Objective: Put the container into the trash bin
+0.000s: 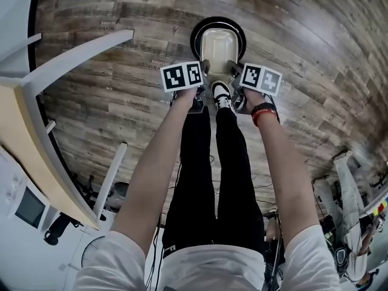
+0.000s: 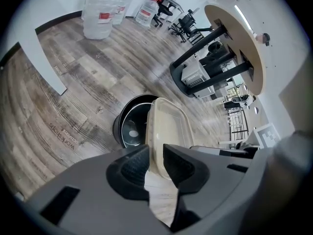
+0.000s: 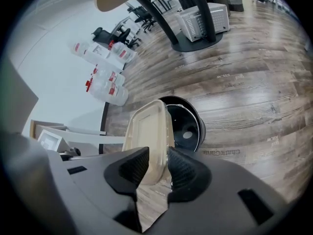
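Note:
A beige lidded plastic container (image 1: 218, 46) hangs over the open mouth of a round black trash bin (image 1: 197, 34) on the wood floor. My left gripper (image 1: 205, 71) grips the container's near left rim and my right gripper (image 1: 235, 71) its near right rim. In the left gripper view the left gripper (image 2: 156, 164) is shut on the container (image 2: 168, 124), with the bin (image 2: 129, 129) just beyond and below. In the right gripper view the right gripper (image 3: 157, 166) is likewise shut on the container (image 3: 146, 131), beside the bin (image 3: 190, 126), whose inside holds a pale round spot.
The person's legs and a shoe (image 1: 222, 94) stand just short of the bin. A beige-topped table (image 1: 36, 156) with white legs (image 1: 79, 56) is at the left. Large water jugs (image 2: 102, 9), office chairs (image 2: 188, 23) and a round table's black base (image 3: 200, 40) stand farther off.

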The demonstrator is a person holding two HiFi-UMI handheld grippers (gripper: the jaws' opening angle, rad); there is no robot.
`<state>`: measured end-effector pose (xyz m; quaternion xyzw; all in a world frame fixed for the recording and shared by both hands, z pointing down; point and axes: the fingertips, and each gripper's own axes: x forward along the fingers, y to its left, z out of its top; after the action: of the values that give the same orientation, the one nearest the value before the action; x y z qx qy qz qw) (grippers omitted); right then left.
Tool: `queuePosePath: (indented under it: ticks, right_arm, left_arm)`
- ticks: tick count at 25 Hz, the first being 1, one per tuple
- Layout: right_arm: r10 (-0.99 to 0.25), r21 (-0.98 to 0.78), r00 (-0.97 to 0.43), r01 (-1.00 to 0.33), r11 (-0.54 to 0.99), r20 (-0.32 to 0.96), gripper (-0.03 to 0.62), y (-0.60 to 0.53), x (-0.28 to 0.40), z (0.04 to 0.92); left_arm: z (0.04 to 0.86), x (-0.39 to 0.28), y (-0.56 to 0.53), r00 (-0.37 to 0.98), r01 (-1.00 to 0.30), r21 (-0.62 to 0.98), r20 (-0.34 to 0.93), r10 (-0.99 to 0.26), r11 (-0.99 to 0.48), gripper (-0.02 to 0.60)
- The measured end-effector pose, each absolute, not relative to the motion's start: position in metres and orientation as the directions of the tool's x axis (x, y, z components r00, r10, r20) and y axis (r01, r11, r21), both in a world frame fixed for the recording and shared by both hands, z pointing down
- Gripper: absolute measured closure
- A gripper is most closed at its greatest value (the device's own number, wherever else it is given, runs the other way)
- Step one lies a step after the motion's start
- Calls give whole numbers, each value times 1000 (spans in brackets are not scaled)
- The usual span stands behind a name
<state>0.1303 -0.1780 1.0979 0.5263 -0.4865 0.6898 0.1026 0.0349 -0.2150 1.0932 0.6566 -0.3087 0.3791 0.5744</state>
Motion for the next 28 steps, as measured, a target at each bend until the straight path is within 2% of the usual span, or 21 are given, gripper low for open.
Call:
queuePosePath:
  ticks: [6,28]
  right_arm:
    - [-383,-580,-436,-583,-570,814,459,-177,132,1112]
    - [-408,-564,-389,-581,-587,826,467,-175,138,1173]
  left_arm:
    - [1105,37,-218,532,-834,533,845,46,-144,480]
    - [1169,48,-218,541,-828,542,840,49,-146,479]
